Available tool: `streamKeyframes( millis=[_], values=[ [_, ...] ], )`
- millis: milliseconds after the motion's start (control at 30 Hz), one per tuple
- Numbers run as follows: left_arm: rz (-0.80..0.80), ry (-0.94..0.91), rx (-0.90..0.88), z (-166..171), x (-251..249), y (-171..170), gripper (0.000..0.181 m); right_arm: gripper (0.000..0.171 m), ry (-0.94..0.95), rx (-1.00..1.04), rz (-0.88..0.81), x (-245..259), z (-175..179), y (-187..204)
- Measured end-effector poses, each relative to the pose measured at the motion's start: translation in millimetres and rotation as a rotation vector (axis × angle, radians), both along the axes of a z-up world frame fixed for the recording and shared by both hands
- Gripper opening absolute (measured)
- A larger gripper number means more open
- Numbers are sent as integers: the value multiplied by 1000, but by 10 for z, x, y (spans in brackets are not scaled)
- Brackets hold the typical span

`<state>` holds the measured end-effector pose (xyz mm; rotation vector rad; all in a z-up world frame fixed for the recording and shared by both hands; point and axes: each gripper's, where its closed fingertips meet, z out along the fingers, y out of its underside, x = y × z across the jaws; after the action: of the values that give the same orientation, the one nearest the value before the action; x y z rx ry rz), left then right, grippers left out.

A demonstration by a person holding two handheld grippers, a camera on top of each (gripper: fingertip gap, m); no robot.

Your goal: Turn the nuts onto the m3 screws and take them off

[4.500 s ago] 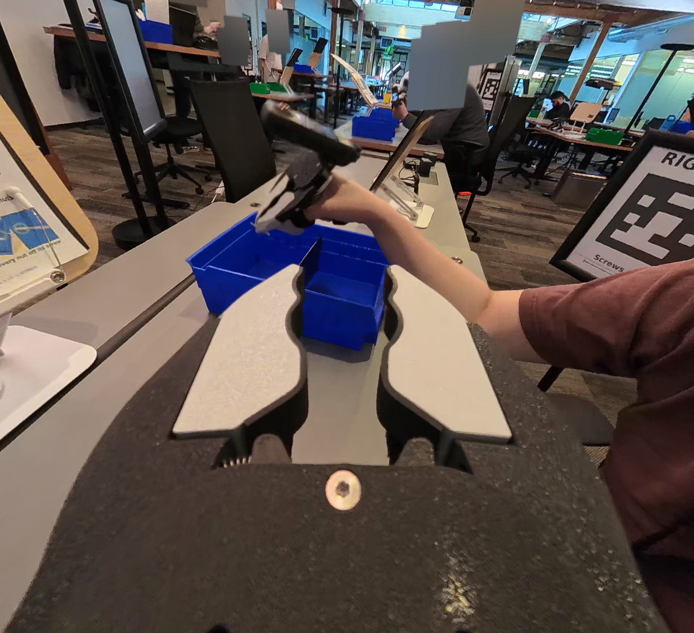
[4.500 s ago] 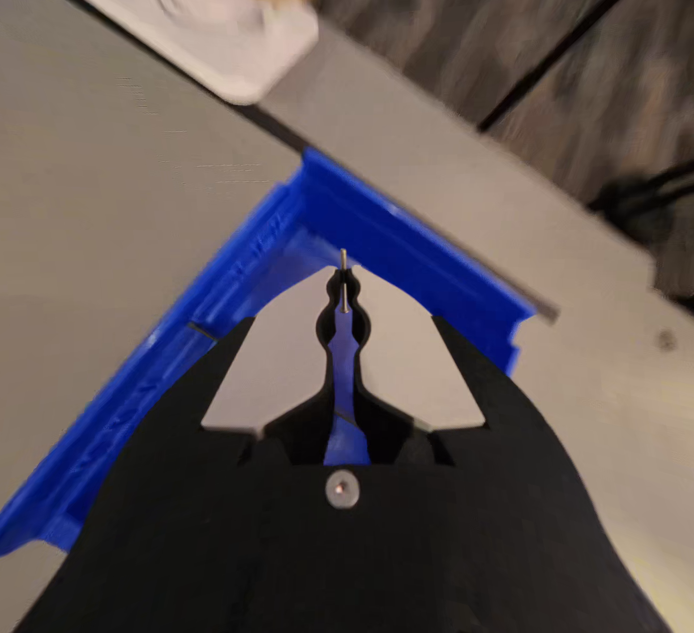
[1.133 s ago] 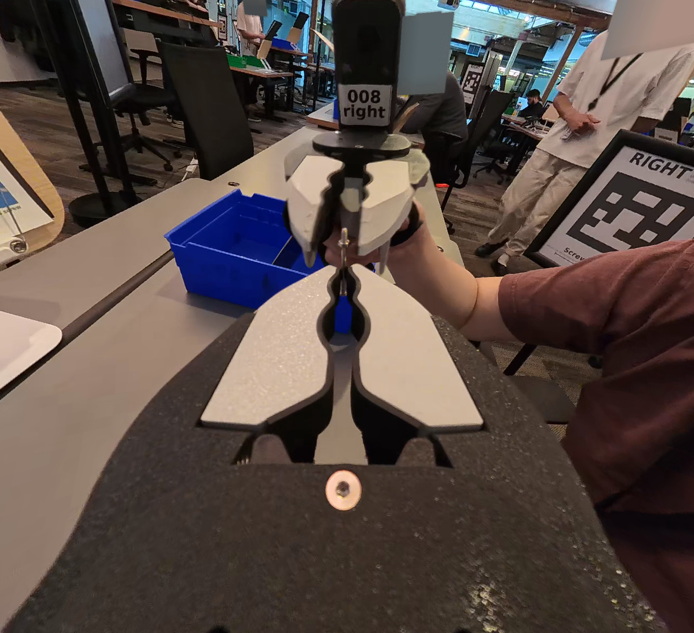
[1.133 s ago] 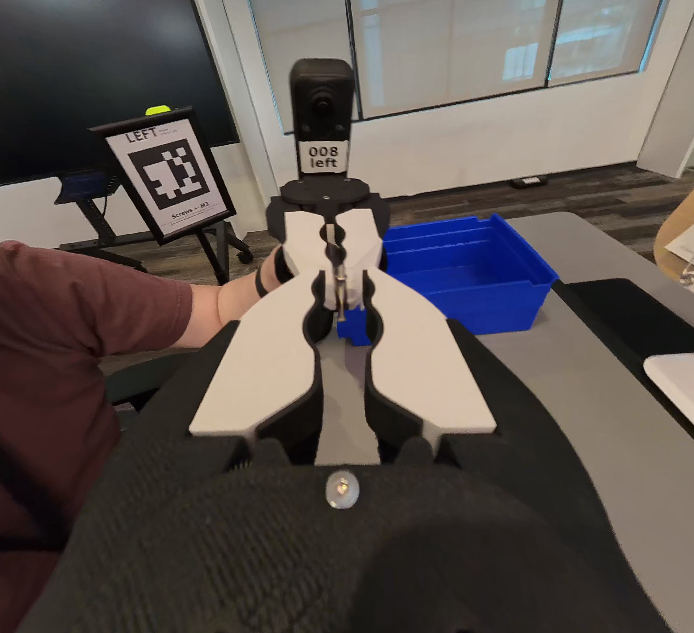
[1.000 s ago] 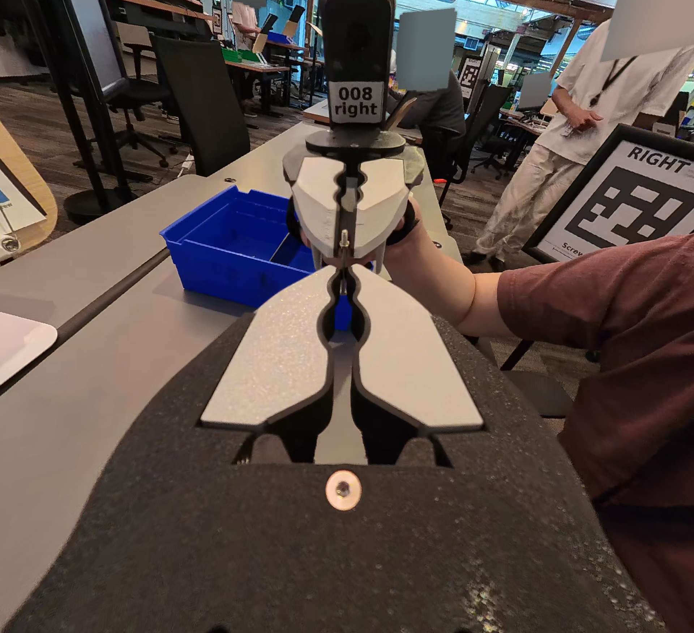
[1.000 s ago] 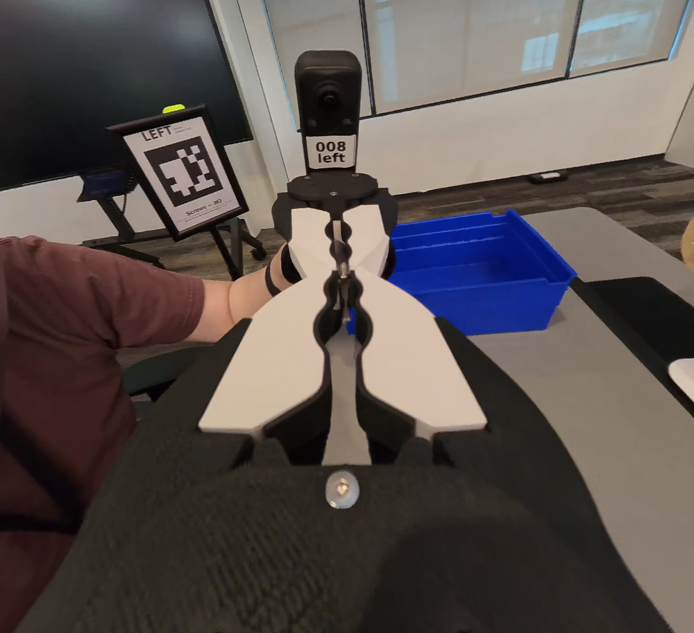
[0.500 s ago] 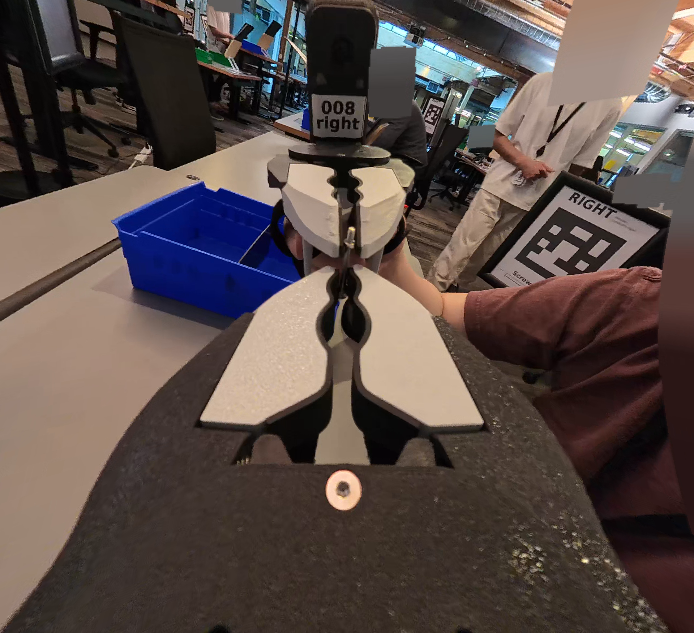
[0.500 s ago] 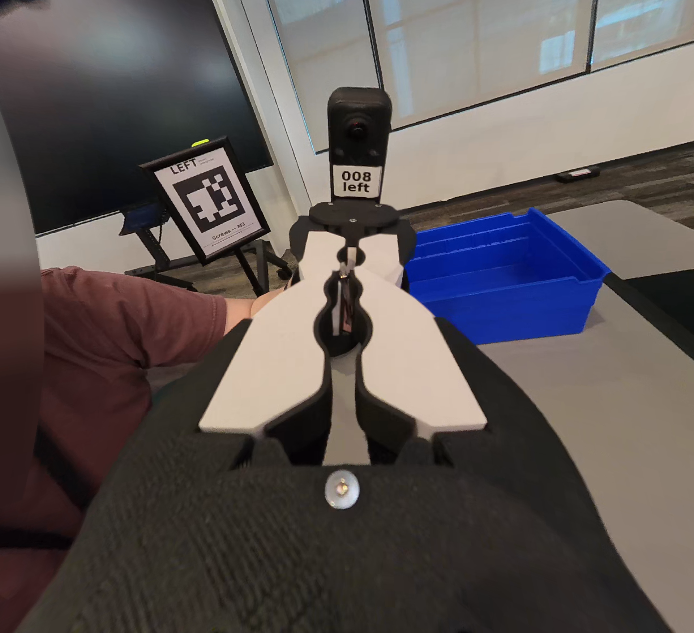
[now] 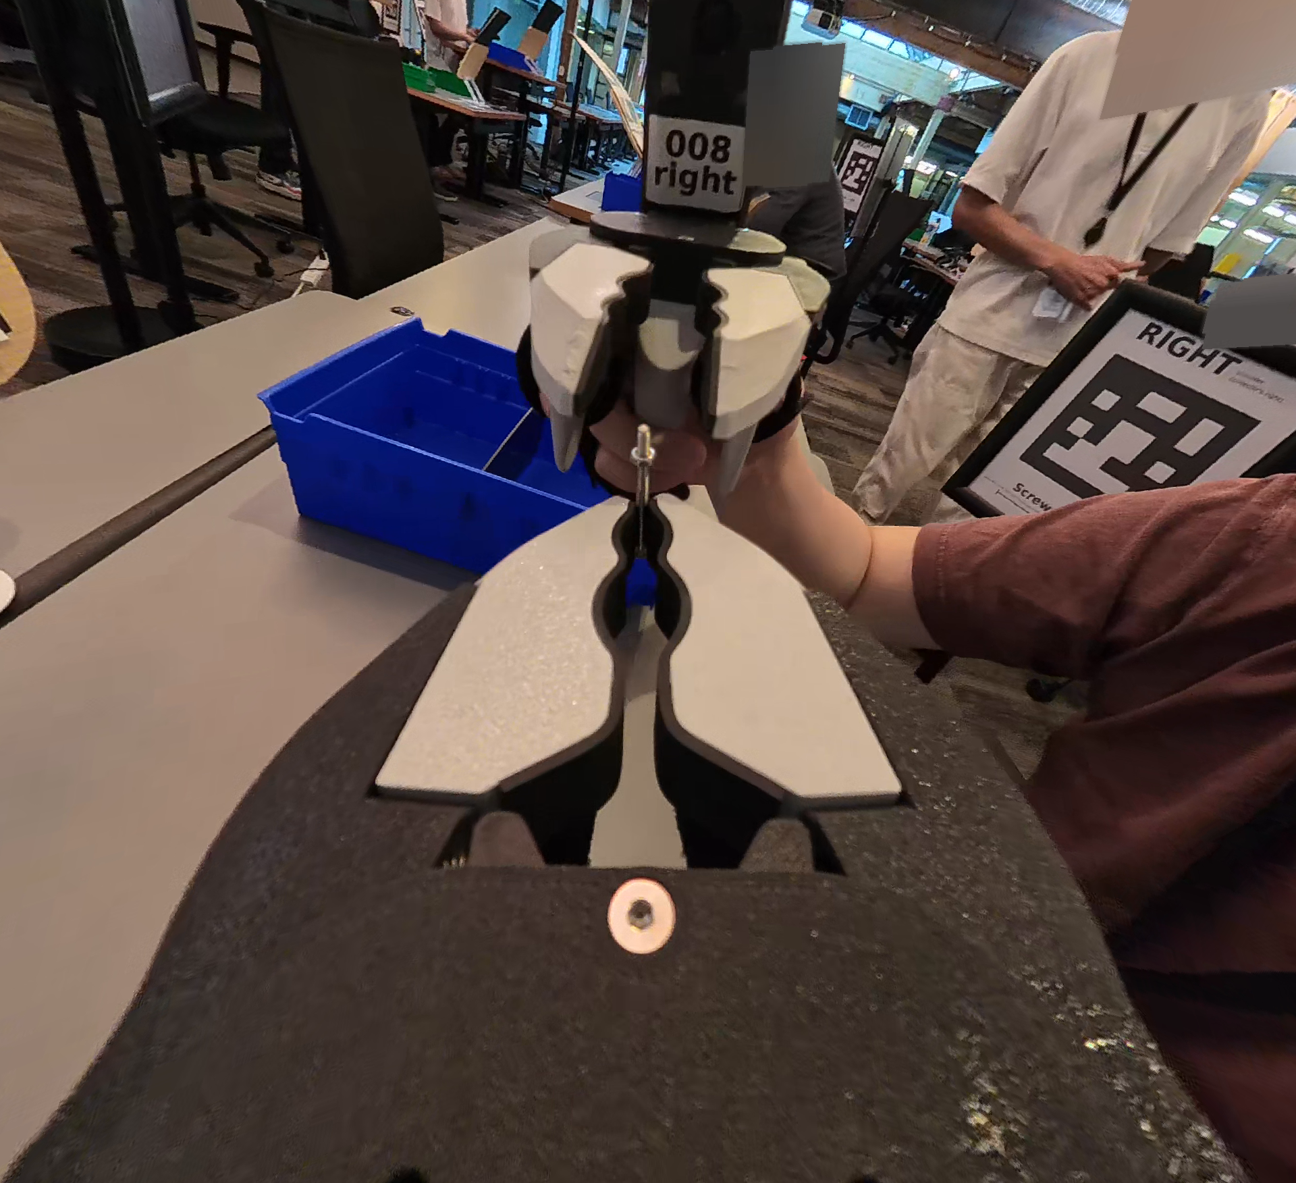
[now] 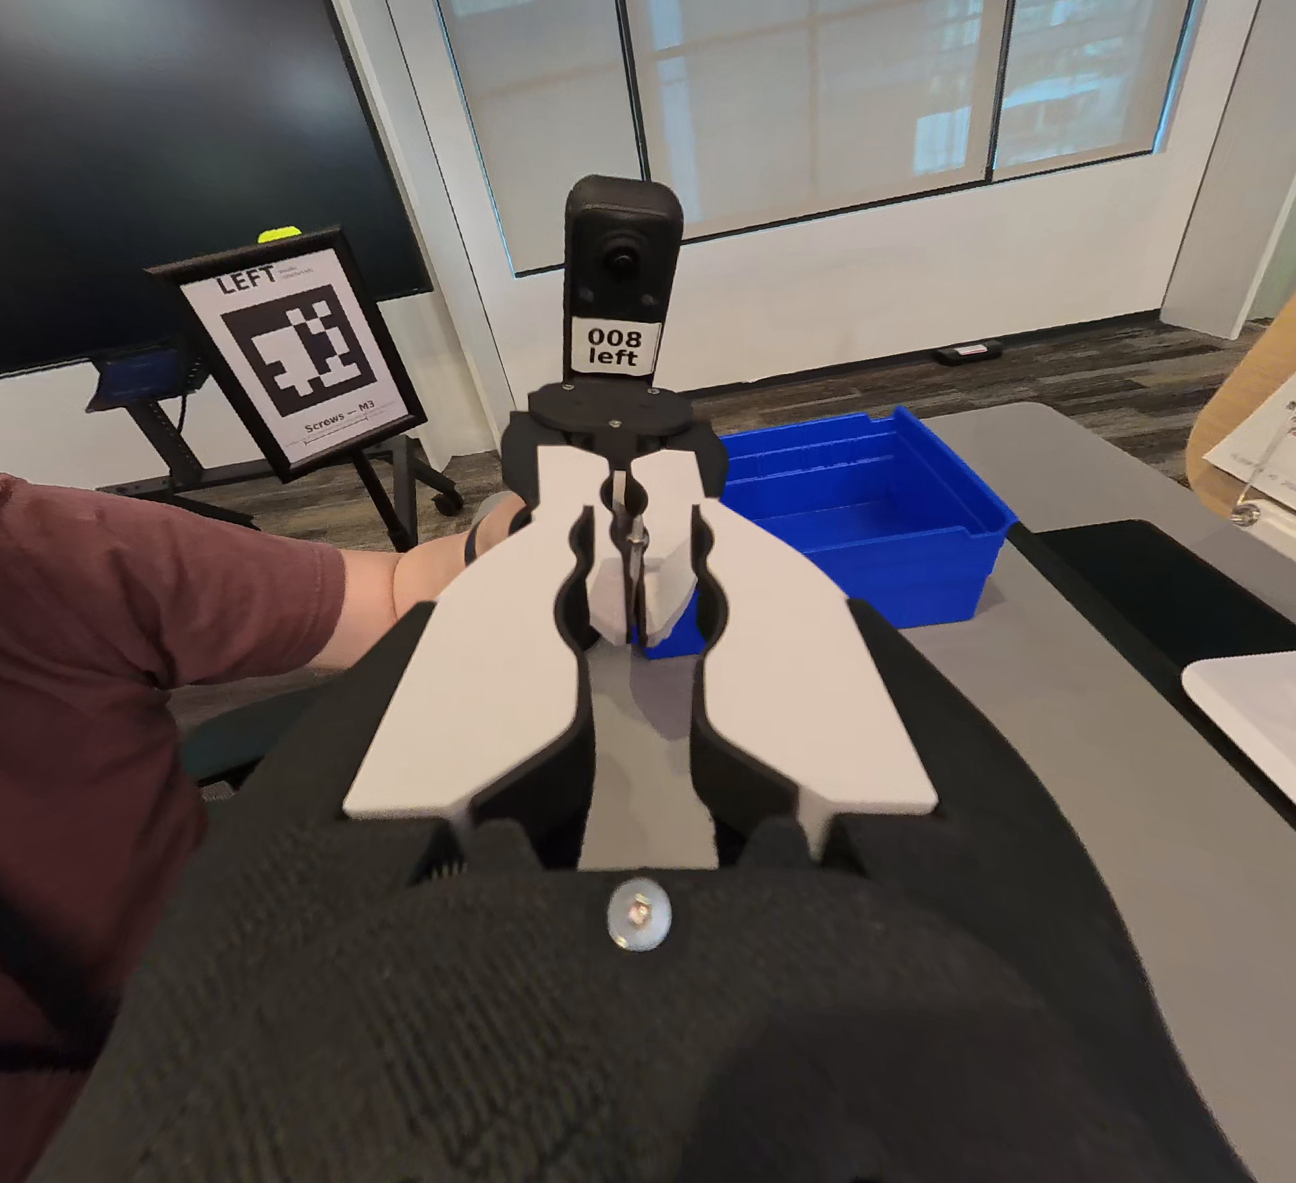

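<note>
My left gripper [image 9: 642, 507] is shut on a thin metal m3 screw [image 9: 640, 479] that sticks out past its fingertips. A small nut [image 9: 642, 453] sits near the screw's free end. My right gripper [image 9: 649, 469] faces it, open, with one finger on each side of the screw's end and neither touching it. In the right wrist view my right gripper [image 10: 638, 518] is open around the screw [image 10: 635, 563] and nut [image 10: 637, 539], held by the shut left gripper [image 10: 635, 630]. Both are held above the grey table [image 9: 140, 658].
A blue bin [image 9: 421, 448] stands on the table behind the grippers and also shows in the right wrist view [image 10: 876, 518]. A framed marker sign [image 9: 1157, 434] and a standing person [image 9: 1052, 237] are to the right. A white object [image 10: 1248, 693] lies at the table's right edge. My left and right fingertips are right by each other.
My right gripper was shut at the screw's end and has opened and let go. The nut stays on the screw in my left gripper.
</note>
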<state>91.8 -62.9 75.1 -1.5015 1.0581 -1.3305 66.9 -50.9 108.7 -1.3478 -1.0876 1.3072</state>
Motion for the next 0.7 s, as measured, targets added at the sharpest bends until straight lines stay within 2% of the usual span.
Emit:
streamKeyframes(
  millis=[167,467,700],
  values=[
    [-20,-8,17,33,17,-54,2,27,-47,2,-4,-78,-107,6],
    [-27,-16,56,90,0,-92,2,26,28,-41,94,57,23,-56],
    [-46,-3,71,65,58,-150,2,28,-4,-33,101,-45,-59,-91]
  ],
)
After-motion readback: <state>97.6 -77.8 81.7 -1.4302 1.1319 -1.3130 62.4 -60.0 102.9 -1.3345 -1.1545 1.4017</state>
